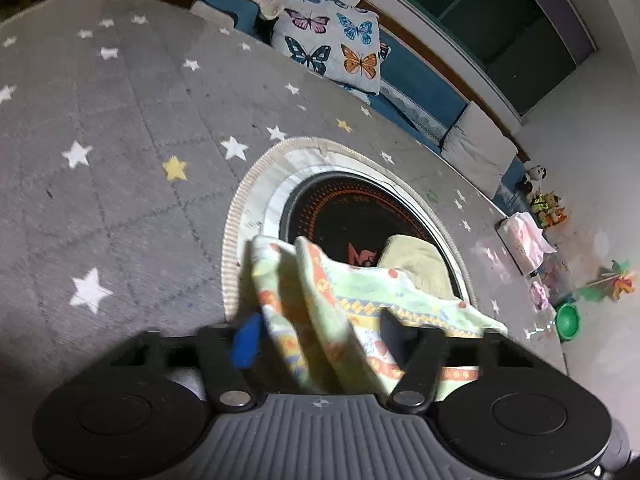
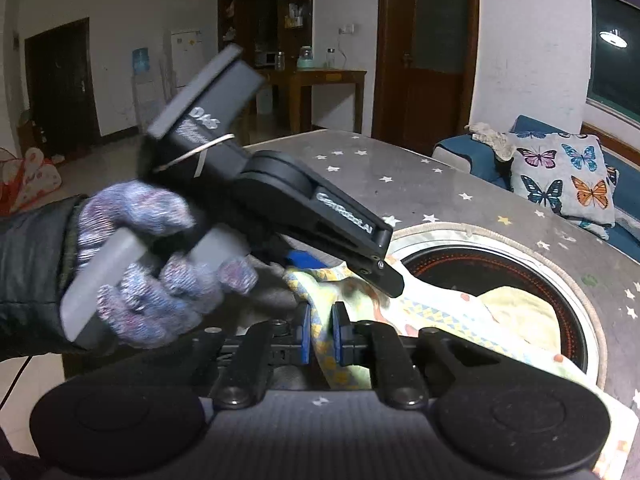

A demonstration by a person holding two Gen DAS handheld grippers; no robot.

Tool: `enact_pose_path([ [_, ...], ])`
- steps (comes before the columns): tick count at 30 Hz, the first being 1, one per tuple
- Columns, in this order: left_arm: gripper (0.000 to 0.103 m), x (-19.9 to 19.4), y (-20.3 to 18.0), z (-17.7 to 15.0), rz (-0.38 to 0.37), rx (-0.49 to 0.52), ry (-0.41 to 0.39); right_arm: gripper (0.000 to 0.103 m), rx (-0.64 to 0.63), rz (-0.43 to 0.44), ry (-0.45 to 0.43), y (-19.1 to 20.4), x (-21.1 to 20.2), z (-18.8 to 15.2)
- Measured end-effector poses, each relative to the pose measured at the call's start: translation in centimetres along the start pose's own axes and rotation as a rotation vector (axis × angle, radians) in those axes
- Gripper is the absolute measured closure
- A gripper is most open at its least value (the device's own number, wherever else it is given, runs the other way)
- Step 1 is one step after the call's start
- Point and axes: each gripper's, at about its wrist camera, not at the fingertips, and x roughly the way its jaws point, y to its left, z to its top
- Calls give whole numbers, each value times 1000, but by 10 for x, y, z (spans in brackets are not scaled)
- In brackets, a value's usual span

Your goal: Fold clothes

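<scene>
1. Pale green cloth garment with orange and yellow print [image 1: 340,304] is bunched up over the round black inset with orange pattern [image 1: 352,216] in the surface, partly lifted off it.
2. Right hand-held gripper [image 2: 320,334]: blue pads clamped on a fold of the garment.
3. Left hand-held gripper [image 1: 320,328], gripped by a knit-gloved hand [image 2: 156,264]: garment between its fingers; contact is blurred, so can't tell if it's pinching.
4. Step looks like gathering an edge to start a fold. Next move needs both grips firm, then pull taut and lay flat.
5. Grey star-print cover on surface [image 1: 120,120]; butterfly cushion [image 1: 332,48] on blue sofa beyond.
</scene>
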Motion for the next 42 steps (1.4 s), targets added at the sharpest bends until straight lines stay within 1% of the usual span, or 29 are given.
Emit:
enact_pose_path([
  [1,76,1,1,-1,-3,-6,2,93,1,2,0,0,0,-1],
  [2,81,3,2,-1,-5,-12,4,92,5,4,0,0,-1,-2],
  [4,87,3,4,-3,3,-16,0,88,29,16,-3,-3,-5,-4],
  [5,89,3,5,-3,8,-17,-3,84,40,19,-7,-5,-7,-5],
  [7,90,3,7,-4,18,-17,-7,79,67,4,-14,-13,-16,-9],
  [10,90,4,6,-4,20,-8,-13,77,134,-70,-12,-37,-28,-19],
  [16,90,3,3,-6,35,22,-26,77,311,-317,30,-105,-48,-53],
  [19,90,3,0,-7,44,46,-35,77,375,-414,42,-134,-53,-68],
  [20,90,2,-1,-8,48,55,-38,73,397,-445,44,-143,-54,-73],
  [21,90,2,-3,-8,51,63,-41,66,427,-473,43,-153,-56,-79],
  [24,90,1,-7,-9,55,89,-51,63,505,-512,32,-174,-57,-92],
  [26,90,0,-11,-9,58,109,-58,59,560,-510,22,-187,-55,-100],
  [28,91,-2,-15,-9,59,127,-66,59,586,-506,8,-189,-55,-103],
  [29,91,-3,-17,-9,57,135,-70,60,589,-501,3,-187,-56,-103],
  [32,93,-6,-23,-9,53,156,-81,85,605,-475,-12,-186,-56,-103],
  [33,93,-7,-25,-9,51,164,-85,91,609,-473,-18,-185,-57,-103],
  [34,93,-8,-28,-9,50,170,-88,95,614,-471,-25,-185,-58,-102],
  [37,95,-11,-42,-7,39,199,-100,97,620,-465,-52,-181,-68,-99],
  [42,95,-14,-73,-4,-4,253,-116,98,609,-483,-126,-175,-101,-93],
])
